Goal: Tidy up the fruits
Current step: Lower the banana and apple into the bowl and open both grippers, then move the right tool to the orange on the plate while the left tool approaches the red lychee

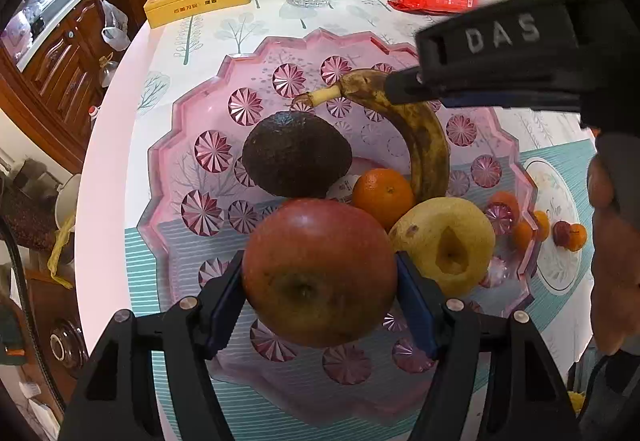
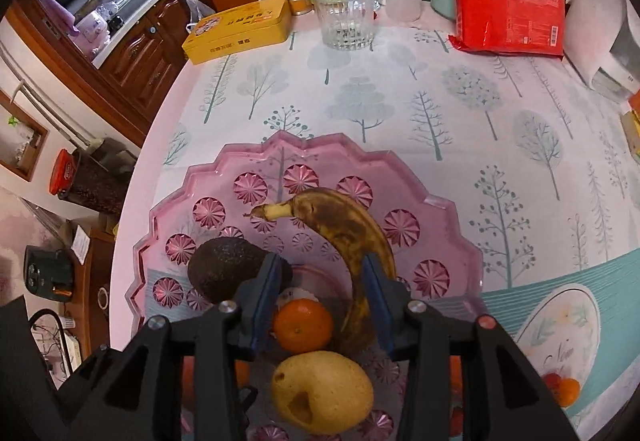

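A pink scalloped glass tray (image 1: 192, 145) (image 2: 224, 169) holds a dark avocado (image 1: 296, 155) (image 2: 224, 267), a browned banana (image 1: 420, 129) (image 2: 344, 225), a tangerine (image 1: 382, 197) (image 2: 303, 325) and a yellow pear (image 1: 444, 245) (image 2: 322, 393). My left gripper (image 1: 320, 281) is shut on a red apple (image 1: 312, 241), its blue pads pressing both sides, just above the tray's near part. My right gripper (image 2: 324, 277) points down over the tray. The banana's lower half lies against its right finger, with a clear gap to the left one. In the left wrist view its black body (image 1: 500, 53) reaches in from the right.
At the table's back stand a ribbed glass (image 2: 347, 19), a yellow tin (image 2: 240, 29), bottles, a red pack (image 2: 508, 9) and a white jug (image 2: 596, 29). The table's edge curves down the left. A person's hand (image 1: 616, 241) shows at the right.
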Tool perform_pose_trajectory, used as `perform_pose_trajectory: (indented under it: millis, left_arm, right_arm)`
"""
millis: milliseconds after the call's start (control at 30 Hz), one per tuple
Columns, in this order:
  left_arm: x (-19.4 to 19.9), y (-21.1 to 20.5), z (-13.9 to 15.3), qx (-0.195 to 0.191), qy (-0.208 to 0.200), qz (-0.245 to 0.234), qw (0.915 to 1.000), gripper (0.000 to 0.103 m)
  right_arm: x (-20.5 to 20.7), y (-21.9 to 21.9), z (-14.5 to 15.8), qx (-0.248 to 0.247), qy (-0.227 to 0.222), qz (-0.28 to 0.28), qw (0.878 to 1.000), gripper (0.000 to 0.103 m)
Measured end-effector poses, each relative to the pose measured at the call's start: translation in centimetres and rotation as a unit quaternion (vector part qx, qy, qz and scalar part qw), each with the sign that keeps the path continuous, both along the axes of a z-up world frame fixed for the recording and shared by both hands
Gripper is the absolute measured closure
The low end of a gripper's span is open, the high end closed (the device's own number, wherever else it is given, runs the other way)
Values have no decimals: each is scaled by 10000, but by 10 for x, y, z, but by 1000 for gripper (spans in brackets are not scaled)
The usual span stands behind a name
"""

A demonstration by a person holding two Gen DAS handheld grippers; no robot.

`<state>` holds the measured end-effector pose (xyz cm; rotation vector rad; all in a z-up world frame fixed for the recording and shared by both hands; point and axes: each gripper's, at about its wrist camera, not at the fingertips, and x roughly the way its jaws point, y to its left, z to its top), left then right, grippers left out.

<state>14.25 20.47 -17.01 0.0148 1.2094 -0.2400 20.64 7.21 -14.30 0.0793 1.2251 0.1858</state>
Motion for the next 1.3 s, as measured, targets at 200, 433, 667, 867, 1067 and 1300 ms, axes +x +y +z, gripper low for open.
perform_pose_trajectory:
  millis: [200,433,667,867,1067,1300]
  left_arm:
    - [-2,2,3,-67,38,81,9999,33]
    - [-15,-2,34,-15,-534,87,9985,15]
    - [-26,-9,52,157,-762,97,9969,15]
    - [-40,-9,69,260,-920,171,9953,15]
    - [-54,-7,84,239,-1048,295,9938,15]
    - [-73,-11,98,127,-1155,321,9927,15]
  right_arm:
    - [-9,-12,-1,56,14,-108,9999,60]
    - [-33,-20,4,-20,-80,-81,9999,60]
    - [-58,-28,14,-124,-183,-77,9997,60]
    - [-79,-45,24,-63,-279,-262,9992,60]
    - [-101,-58,30,-79,-308,-407,9987,60]
    - [-130,-74,40,-155,-387,-589,9974,60]
